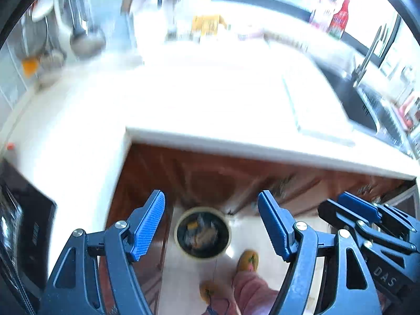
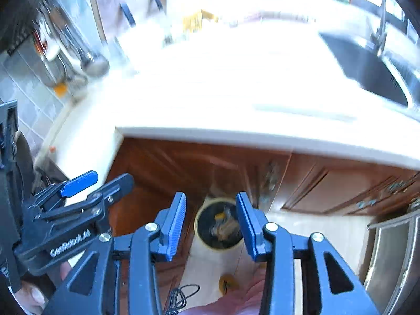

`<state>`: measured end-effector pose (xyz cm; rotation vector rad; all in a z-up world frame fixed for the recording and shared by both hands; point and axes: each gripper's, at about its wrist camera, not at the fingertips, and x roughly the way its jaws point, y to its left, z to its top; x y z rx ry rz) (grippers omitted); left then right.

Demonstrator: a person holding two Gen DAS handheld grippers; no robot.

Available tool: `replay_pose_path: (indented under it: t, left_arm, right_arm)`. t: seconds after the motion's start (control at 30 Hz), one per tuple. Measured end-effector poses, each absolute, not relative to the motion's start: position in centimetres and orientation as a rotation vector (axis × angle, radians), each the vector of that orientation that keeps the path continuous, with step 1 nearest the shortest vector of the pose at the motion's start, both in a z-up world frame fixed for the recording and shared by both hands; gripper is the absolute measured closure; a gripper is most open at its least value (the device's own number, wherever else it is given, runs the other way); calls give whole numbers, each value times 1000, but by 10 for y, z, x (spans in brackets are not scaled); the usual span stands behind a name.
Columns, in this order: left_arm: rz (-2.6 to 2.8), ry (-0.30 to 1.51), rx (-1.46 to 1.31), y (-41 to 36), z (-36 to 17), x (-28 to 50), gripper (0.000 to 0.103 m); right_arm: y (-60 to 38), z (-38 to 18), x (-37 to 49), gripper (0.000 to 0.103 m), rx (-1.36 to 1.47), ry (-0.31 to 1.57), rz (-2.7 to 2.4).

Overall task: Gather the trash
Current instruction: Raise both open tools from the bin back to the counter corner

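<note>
Both tongs hung released and empty, pointing steeply down: the left gripper (image 1: 211,225) wide, the right gripper (image 2: 211,225) narrower. Between each pair, at twelve o'clock, the trash bin (image 1: 202,232) stood on the floor below the white counter (image 1: 210,99), already holding scraps, probably dropped from above.

Far below the left claw (image 1: 211,225) is a pale floor (image 1: 189,281). A round bin (image 1: 202,232) stands on it, right under the gap between the claw's blue tips, with scraps inside. Nearer than the bin, yellow slippers (image 1: 248,260) stand on the floor. Past the claw, higher up, a white counter (image 1: 210,110) shines bright. At its far edge sits a yellow packet (image 1: 206,25); off to the right a sink (image 1: 367,107) is set into it.
</note>
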<state>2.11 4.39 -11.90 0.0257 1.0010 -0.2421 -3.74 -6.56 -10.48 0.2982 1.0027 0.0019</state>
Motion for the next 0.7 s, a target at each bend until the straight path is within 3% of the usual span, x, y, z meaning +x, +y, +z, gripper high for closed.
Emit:
replay_pose_path:
  t: [0.37,0.43,0.53,0.7]
  left_arm:
    - [-245,708,66,34,11,41,19]
    - [-236,677,87,35,32,53,13]
    - [-226,642,136,26,49,72,13]
    - [-191,598,226,-4,64,121,13]
  right_arm:
    - [-90,14,-18,61,271,798,-24]
    - [-94,28,-8,56,272,777,-28]
    - [-110,53,8,49,292,759,-30]
    - [-151,83,63,47,399,754,-17]
